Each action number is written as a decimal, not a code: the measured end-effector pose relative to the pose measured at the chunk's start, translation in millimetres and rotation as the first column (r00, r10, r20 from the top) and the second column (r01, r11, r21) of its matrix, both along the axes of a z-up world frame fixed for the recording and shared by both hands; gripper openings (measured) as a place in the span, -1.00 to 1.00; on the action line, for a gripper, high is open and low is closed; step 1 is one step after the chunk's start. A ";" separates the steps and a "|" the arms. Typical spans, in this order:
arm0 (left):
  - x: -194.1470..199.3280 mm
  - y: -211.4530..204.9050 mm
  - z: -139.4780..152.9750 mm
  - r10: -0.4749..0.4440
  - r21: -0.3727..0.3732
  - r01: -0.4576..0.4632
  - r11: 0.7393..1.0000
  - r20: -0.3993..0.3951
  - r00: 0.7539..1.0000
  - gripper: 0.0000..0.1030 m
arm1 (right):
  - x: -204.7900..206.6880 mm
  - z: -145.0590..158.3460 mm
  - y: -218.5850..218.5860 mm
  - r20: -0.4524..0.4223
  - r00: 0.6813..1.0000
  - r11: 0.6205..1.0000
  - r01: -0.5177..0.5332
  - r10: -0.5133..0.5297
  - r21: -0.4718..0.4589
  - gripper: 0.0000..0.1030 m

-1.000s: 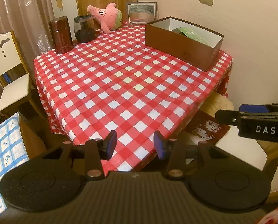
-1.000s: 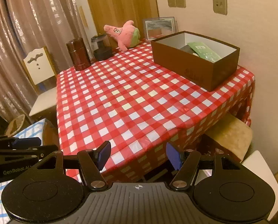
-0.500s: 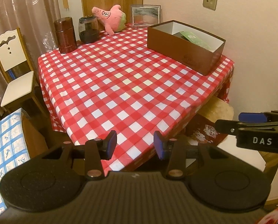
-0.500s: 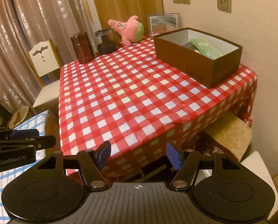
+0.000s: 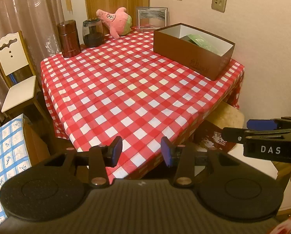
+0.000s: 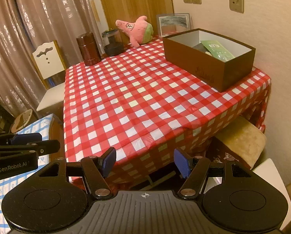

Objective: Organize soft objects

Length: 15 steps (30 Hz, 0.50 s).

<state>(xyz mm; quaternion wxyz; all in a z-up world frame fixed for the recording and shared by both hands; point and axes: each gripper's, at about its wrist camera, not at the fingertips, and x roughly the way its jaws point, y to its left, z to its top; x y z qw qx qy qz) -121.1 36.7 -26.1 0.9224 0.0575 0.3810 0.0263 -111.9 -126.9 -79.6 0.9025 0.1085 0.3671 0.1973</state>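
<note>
A pink star-shaped plush toy [image 5: 116, 21] [image 6: 138, 30] with green shorts leans at the far corner of the red-and-white checked table [image 5: 125, 89] [image 6: 145, 97]. On the table's right side stands an open brown box [image 5: 192, 52] [image 6: 207, 60] with a green packet inside. My left gripper [image 5: 141, 149] hangs open over the table's near edge, nothing between its blue pads. My right gripper [image 6: 144, 160] is open too, just off the near edge, also holding nothing. Each gripper shows at the side of the other's view.
A dark brown canister [image 5: 68, 38] and a glass jar [image 5: 92, 32] stand at the far left corner, a picture frame [image 5: 152, 17] against the wall. A white chair [image 5: 14, 78] is left of the table, a padded stool [image 6: 241, 138] under its right side, a blue-checked surface [image 5: 6, 156] near left.
Both views tilted slightly upward, so the table and plush sit lower in frame than a second ago. Both grippers keep the same opening.
</note>
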 end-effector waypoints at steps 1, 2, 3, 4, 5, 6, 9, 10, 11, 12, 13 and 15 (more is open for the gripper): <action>0.3 0.3 0.1 0.001 0.000 -0.001 1.000 0.000 1.000 -0.21 | -0.5 -0.3 -0.4 0.000 1.000 1.000 0.001 -0.001 0.000 0.27; 0.4 0.1 0.1 0.001 0.000 -0.001 1.000 -0.001 1.000 -0.21 | -0.2 0.0 0.1 0.000 1.000 1.000 0.001 -0.001 0.001 0.27; 0.5 0.0 0.0 0.001 0.000 -0.001 1.000 -0.001 1.000 -0.21 | -0.2 0.0 -0.1 0.000 1.000 1.000 0.001 -0.001 0.000 0.27; 0.2 -0.5 0.5 0.001 0.000 -0.001 1.000 -0.001 1.000 -0.21 | -0.2 0.1 -0.1 0.000 1.000 1.000 0.000 0.000 0.000 0.27; 0.2 -0.5 0.5 0.000 0.000 0.000 1.000 0.000 1.000 -0.21 | -0.2 0.1 -0.1 0.001 1.000 1.000 0.001 -0.001 0.001 0.27; 0.2 -0.6 0.5 0.000 0.000 0.000 1.000 0.000 1.000 -0.21 | -0.2 0.0 -0.2 0.001 1.000 1.000 0.002 -0.002 0.001 0.27; 0.0 -1.3 0.4 0.000 0.000 0.000 1.000 0.001 1.000 -0.21 | -1.4 0.5 0.3 0.002 1.000 1.000 -0.002 0.002 0.000 0.27; 0.1 -0.9 0.2 0.002 0.000 -0.002 1.000 0.001 1.000 -0.21 | -1.3 0.7 0.6 0.001 1.000 1.000 -0.001 0.001 -0.001 0.27; 0.0 -1.3 0.8 0.001 0.000 -0.001 1.000 0.002 1.000 -0.21 | -1.2 0.6 0.5 0.001 1.000 1.000 -0.002 0.002 0.000 0.27; 0.1 -1.3 1.2 0.000 -0.001 0.000 1.000 0.002 1.000 -0.21 | -1.3 0.6 0.7 0.001 1.000 1.000 -0.001 0.001 0.002 0.27; 0.6 -1.7 2.5 -0.001 -0.001 0.001 1.000 0.002 1.000 -0.21 | -1.6 0.6 0.7 0.001 1.000 1.000 0.000 0.000 0.001 0.27; 0.6 -1.4 2.4 -0.001 -0.001 0.001 1.000 0.002 1.000 -0.21 | -1.3 0.6 0.7 0.002 1.000 1.000 -0.001 0.001 0.000 0.27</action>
